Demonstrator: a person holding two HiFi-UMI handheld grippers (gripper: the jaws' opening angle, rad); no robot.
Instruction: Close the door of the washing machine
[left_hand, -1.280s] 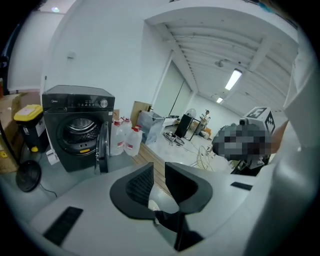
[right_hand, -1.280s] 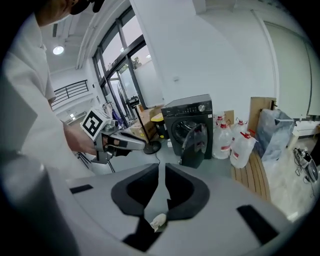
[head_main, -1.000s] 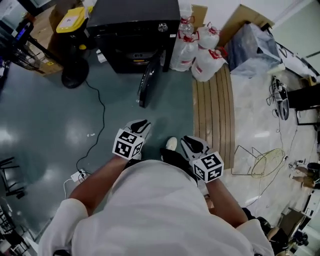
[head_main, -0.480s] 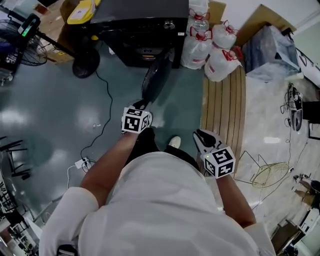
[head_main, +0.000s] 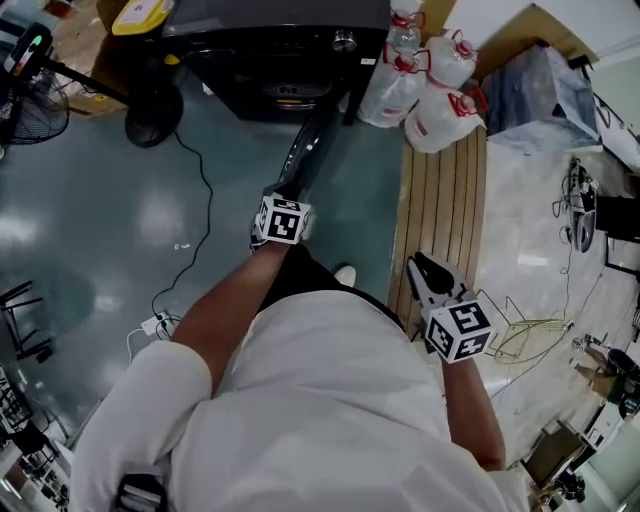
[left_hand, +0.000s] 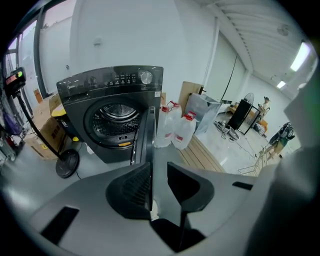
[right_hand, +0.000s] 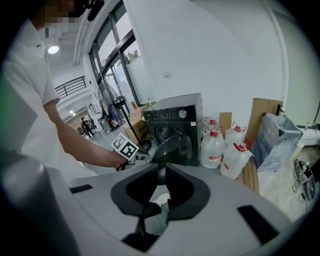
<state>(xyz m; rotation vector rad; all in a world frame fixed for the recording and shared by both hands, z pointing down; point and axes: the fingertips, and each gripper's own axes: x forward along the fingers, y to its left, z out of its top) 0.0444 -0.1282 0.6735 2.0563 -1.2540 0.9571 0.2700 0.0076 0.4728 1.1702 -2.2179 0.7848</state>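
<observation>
washing machine: dark front-loader (head_main: 270, 60) on the floor, top of the head view; drum (left_hand: 116, 117) open and looks empty
door: (head_main: 305, 150) swung wide, sticking out toward the person; hinged at the right of the opening, seen edge-on in the left gripper view (left_hand: 145, 135)
left tool: (left_hand: 159, 167) at the door's free edge; jaws parted and just been opening; the edge lines up with the gap, but nothing is pinched and I can't tell if it touches
right tool: (right_hand: 160, 172) held back by the person's right side, well apart from the door; jaws nearly together with a thin slit, nothing in them
handling (guess): stiff hinged door, probably glass in a plastic rim, fairly heavy but swings freely; latch likely wants a firm last push; smooth face could be slippery
where to take it (guess): the free rim far from the hinge, or flat push on the outer face there; no need to squeeze; keep the tool out of the closing gap
floor left: round fan base (head_main: 152, 125) by the machine's front corner, cable (head_main: 205, 210) running to a power strip (head_main: 155, 323); low down, probably under the door's sweep
floor right: water jugs (head_main: 425, 90) beside the machine on the hinge side, wooden slats (head_main: 440, 220), wire rack (head_main: 530, 335); all behind the door, not in its path
in the way: nothing seen between door and opening; the person's shoe (head_main: 345, 274) is clear of the swing
</observation>
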